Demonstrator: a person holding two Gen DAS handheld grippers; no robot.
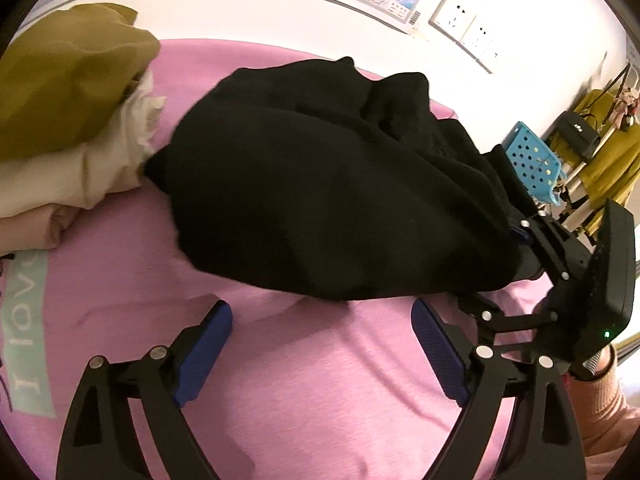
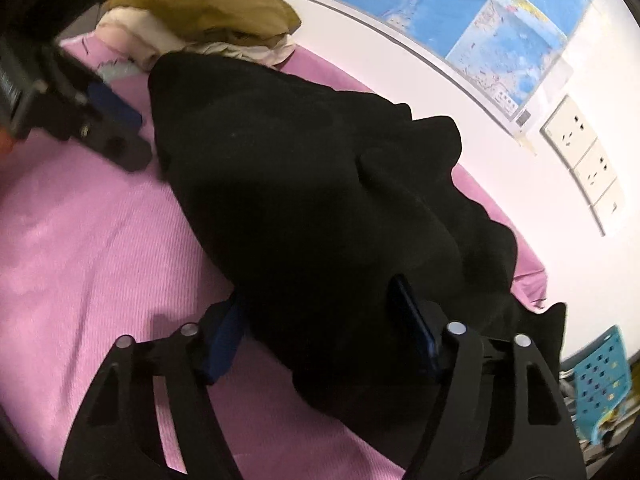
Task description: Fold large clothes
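A large black garment (image 1: pixel 320 180) lies crumpled on the pink sheet (image 1: pixel 320 400). In the left wrist view my left gripper (image 1: pixel 320 308) is open just short of the garment's near edge, with only sheet between its blue pads. My right gripper (image 1: pixel 504 276) reaches into the garment's right end. In the right wrist view that right gripper (image 2: pixel 316 300) has a thick bunch of the black garment (image 2: pixel 320 180) filling the gap between its pads, and the cloth partly hides the left pad. My left gripper's blue pad (image 2: pixel 114 106) shows at the upper left, beside the garment.
A pile of olive and cream clothes (image 1: pixel 68 80) sits at the sheet's far left. A white wall with a map (image 2: pixel 440 12) and sockets (image 1: pixel 456 16) runs close behind. A blue perforated basket (image 1: pixel 534 160) stands past the right edge. A pink sleeve (image 1: pixel 600 400) holds the right gripper.
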